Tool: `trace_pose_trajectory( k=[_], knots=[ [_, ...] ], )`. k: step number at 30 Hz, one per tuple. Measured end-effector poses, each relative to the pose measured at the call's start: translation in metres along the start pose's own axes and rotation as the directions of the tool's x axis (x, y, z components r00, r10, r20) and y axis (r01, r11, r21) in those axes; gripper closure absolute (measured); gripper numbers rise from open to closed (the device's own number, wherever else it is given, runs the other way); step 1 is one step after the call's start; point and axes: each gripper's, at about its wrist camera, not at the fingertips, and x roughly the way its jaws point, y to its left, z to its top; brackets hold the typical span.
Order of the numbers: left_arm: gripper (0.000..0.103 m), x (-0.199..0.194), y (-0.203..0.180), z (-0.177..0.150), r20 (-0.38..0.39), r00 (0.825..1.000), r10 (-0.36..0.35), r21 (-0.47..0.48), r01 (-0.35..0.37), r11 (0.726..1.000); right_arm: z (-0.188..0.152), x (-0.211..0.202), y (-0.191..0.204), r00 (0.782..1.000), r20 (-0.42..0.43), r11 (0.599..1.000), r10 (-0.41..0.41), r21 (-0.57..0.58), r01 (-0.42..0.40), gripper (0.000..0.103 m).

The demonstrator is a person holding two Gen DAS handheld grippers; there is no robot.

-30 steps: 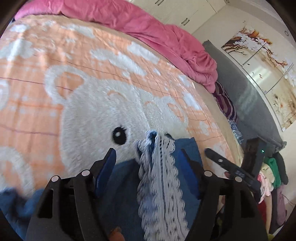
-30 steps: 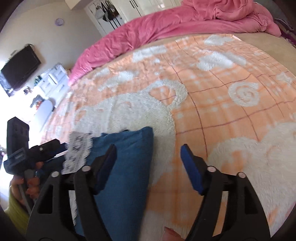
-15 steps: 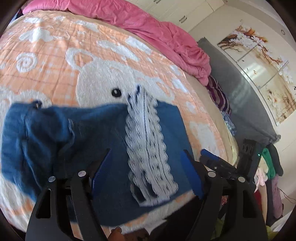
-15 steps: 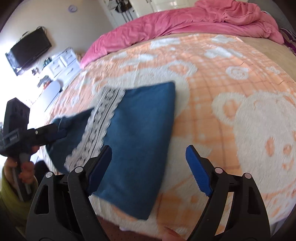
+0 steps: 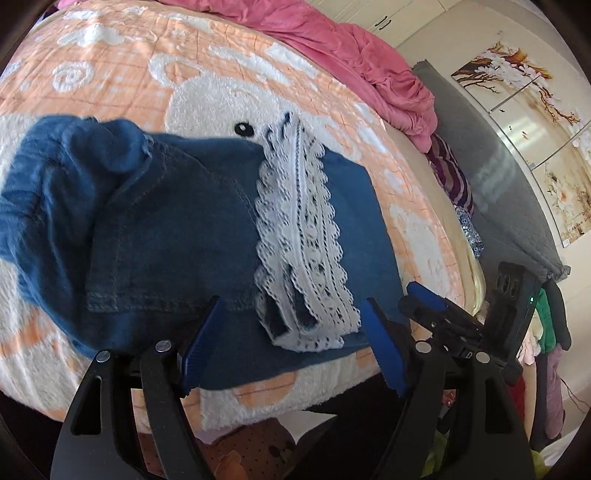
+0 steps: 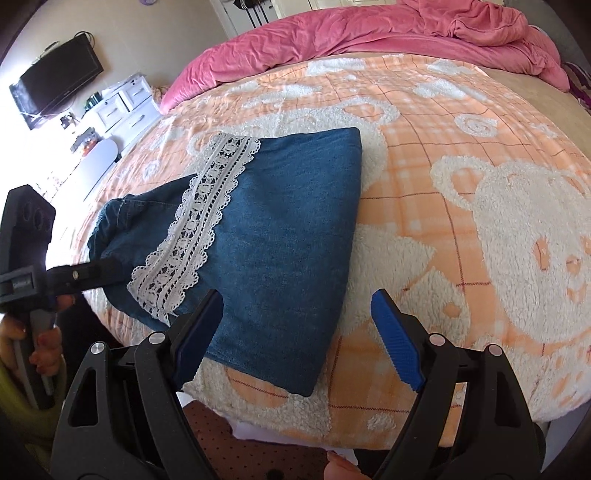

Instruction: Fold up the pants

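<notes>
Blue denim pants [image 5: 177, 229] lie folded on the bed near its front edge, with a white lace strip [image 5: 299, 240] running along the top. My left gripper [image 5: 293, 354] hovers open over the near hem, nothing between its pads. In the right wrist view the same pants [image 6: 288, 229] and lace [image 6: 199, 221] spread ahead of my right gripper [image 6: 295, 325], which is open over the pants' near corner and not pressing on them. The left gripper [image 6: 110, 269] shows at the pants' left end, and the right gripper [image 5: 421, 295] shows beside the pants' right edge.
An orange blanket with white bears [image 6: 480, 184] covers the bed. A pink duvet [image 6: 369, 33] is bunched along the far side. A grey headboard [image 5: 498, 184] and piled clothes [image 5: 546, 325] are at the right. A TV [image 6: 55, 81] and white drawers [image 6: 125, 103] stand beyond the bed's left side.
Both grippers have drawn back toward the bed's front edge. The lace end that stood between the left jaws now lies flat on the pants. The folded pants have come fully into view.
</notes>
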Motion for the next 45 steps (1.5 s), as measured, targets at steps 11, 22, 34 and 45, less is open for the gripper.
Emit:
trace_pose_trajectory(
  k=[11, 22, 34, 45],
  knots=[
    [0.056, 0.023, -0.017, -0.005, -0.023, 0.998, 0.057, -0.019, -0.058, 0.998, -0.004, 0.006, -0.001, 1.000, -0.014, 1.000, 0.012, -0.002, -0.012, 0.027],
    [0.088, 0.017, -0.034, -0.013, -0.028, 1.000, -0.013, 0.039, 0.014, 0.999, -0.002, -0.003, 0.001, 1.000, 0.021, 1.000, 0.000, -0.019, 0.000, 0.027],
    [0.051, -0.004, -0.032, -0.006, 0.131, 0.969, 0.209, 0.120, -0.225, 0.967, -0.002, -0.008, 0.038, 0.997, 0.066, 0.977, -0.039, -0.209, 0.053, 0.027],
    [0.047, 0.018, -0.023, -0.009, 0.089, 0.952, 0.292, 0.206, -0.305, 0.930, -0.016, 0.025, 0.021, 0.984, -0.060, 0.964, -0.167, -0.217, 0.151, 0.033]
  ],
)
